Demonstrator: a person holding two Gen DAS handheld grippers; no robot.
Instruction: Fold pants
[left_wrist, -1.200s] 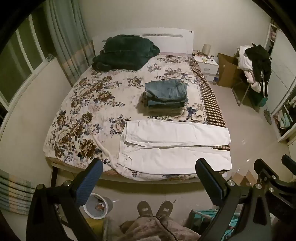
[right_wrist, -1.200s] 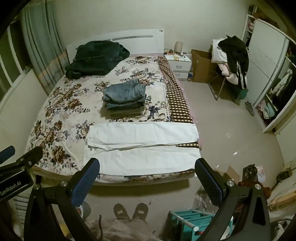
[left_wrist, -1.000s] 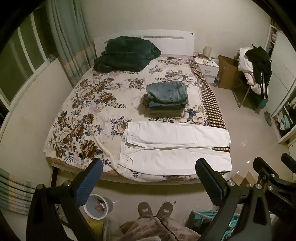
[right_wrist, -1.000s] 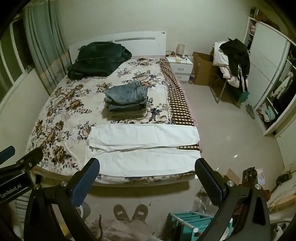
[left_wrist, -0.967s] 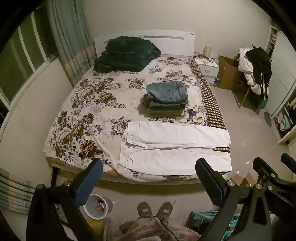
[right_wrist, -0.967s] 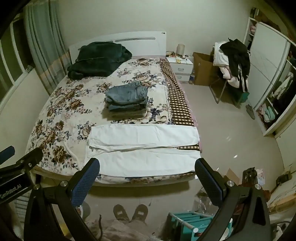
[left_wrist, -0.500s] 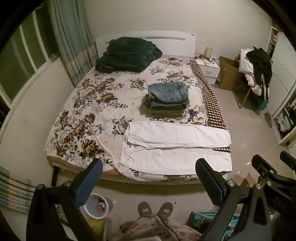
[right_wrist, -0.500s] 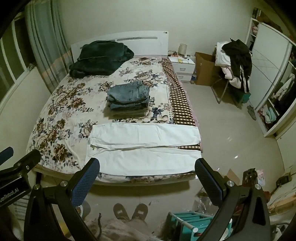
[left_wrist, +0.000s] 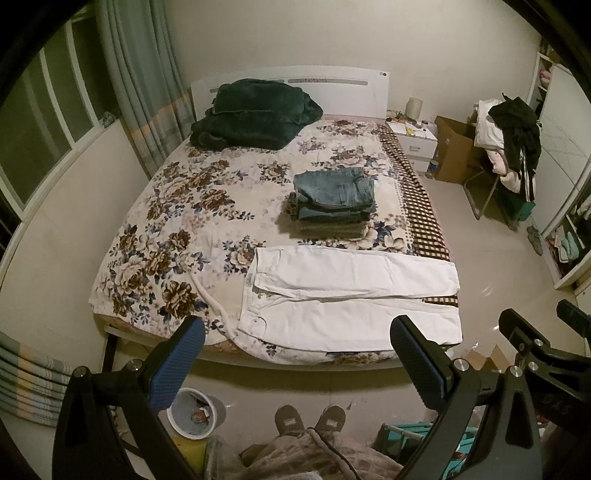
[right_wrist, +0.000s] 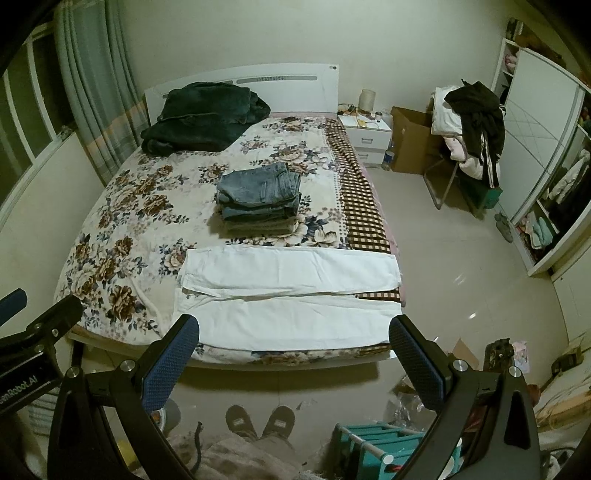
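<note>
White pants (left_wrist: 347, 295) (right_wrist: 291, 295) lie spread flat across the near end of the flowered bed (left_wrist: 177, 221) (right_wrist: 122, 206), waist to the left, both legs side by side reaching the right edge. My left gripper (left_wrist: 297, 363) is open and empty, held high above the floor in front of the bed. My right gripper (right_wrist: 293, 360) hangs open too, equally far from the pants. A stack of folded jeans (left_wrist: 334, 201) (right_wrist: 260, 197) sits behind the pants.
A dark green blanket (left_wrist: 255, 118) lies by the headboard. A person's slippered feet (left_wrist: 310, 419) stand on the floor before the bed. A small bin (left_wrist: 192, 411) and a teal rack (right_wrist: 373, 446) sit near the feet. A chair piled with clothes (right_wrist: 469, 122) stands right.
Both views have tilted slightly downward, so the bed and pants sit a little lower in frame. Both grippers stay open; the pants have not moved.
</note>
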